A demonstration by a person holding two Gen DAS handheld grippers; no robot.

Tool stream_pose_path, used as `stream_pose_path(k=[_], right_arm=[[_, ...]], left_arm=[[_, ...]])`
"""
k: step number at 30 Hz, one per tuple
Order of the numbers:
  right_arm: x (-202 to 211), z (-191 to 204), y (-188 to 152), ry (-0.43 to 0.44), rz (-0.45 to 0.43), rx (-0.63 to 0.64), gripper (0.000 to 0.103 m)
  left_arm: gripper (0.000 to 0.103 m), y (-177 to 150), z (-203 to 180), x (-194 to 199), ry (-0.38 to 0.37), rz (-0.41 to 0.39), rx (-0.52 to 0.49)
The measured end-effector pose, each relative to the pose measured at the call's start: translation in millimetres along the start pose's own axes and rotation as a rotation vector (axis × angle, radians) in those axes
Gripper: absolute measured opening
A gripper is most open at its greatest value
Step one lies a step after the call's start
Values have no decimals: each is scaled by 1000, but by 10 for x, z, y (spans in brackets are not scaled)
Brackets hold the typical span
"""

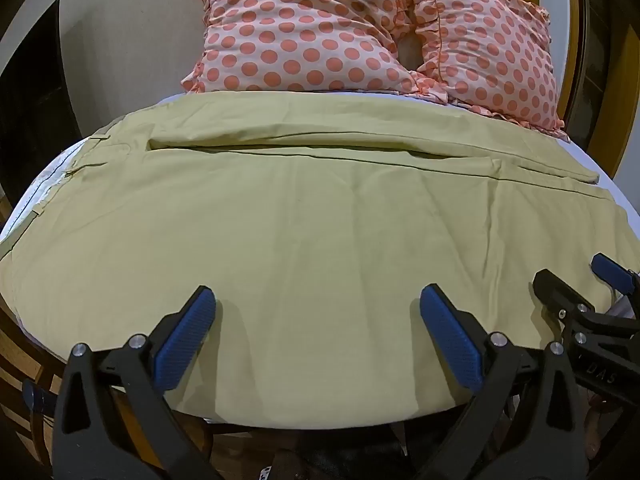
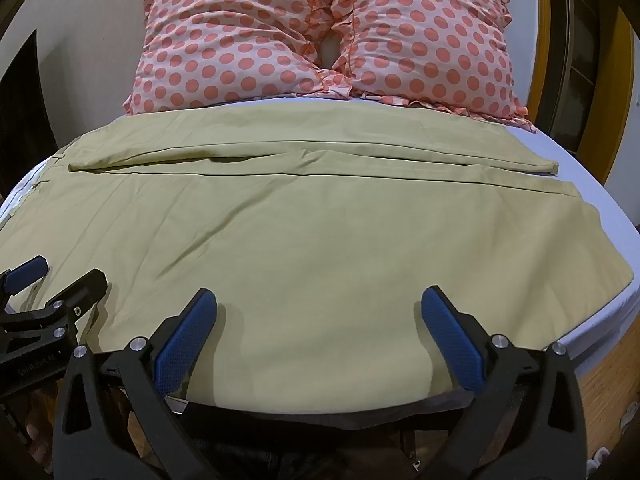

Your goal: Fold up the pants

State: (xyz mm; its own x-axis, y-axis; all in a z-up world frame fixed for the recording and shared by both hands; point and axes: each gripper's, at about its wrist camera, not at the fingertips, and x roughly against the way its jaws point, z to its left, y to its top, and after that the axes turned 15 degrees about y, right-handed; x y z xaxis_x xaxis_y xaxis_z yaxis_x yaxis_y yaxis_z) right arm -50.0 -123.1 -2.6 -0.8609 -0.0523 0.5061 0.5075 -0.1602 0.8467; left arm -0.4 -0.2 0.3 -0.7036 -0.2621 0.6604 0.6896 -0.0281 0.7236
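Pale yellow-green pants (image 1: 312, 216) lie flat across the bed, waistband at the left, leg hems at the right, one leg folded over the other with the far leg showing behind a long seam; they also show in the right wrist view (image 2: 320, 232). My left gripper (image 1: 318, 300) is open, its blue pads hovering over the near edge of the pants. My right gripper (image 2: 320, 300) is open over the same near edge, further right. Each gripper shows in the other's view, the right (image 1: 580, 280) and the left (image 2: 60, 276). Neither holds cloth.
Two pink pillows with orange dots (image 1: 360, 28) lean at the head of the bed, also seen in the right wrist view (image 2: 320, 36). The white sheet (image 2: 592, 184) shows at the right. A wooden bed frame (image 2: 608, 364) and floor lie below the near edge.
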Motion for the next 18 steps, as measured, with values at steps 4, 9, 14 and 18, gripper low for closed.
stream_pose_path(k=[4, 9, 14, 18], right_arm=[[0, 1, 0, -1, 0, 1, 102], [0, 1, -1, -1, 0, 1, 102], [0, 1, 0, -1, 0, 1, 102], [0, 1, 0, -1, 0, 1, 102]], left_arm=[[101, 0, 4, -2, -4, 2, 1], [101, 0, 1, 0, -2, 0, 1], [101, 0, 1, 0, -2, 0, 2], [101, 0, 2, -1, -2, 0, 2]])
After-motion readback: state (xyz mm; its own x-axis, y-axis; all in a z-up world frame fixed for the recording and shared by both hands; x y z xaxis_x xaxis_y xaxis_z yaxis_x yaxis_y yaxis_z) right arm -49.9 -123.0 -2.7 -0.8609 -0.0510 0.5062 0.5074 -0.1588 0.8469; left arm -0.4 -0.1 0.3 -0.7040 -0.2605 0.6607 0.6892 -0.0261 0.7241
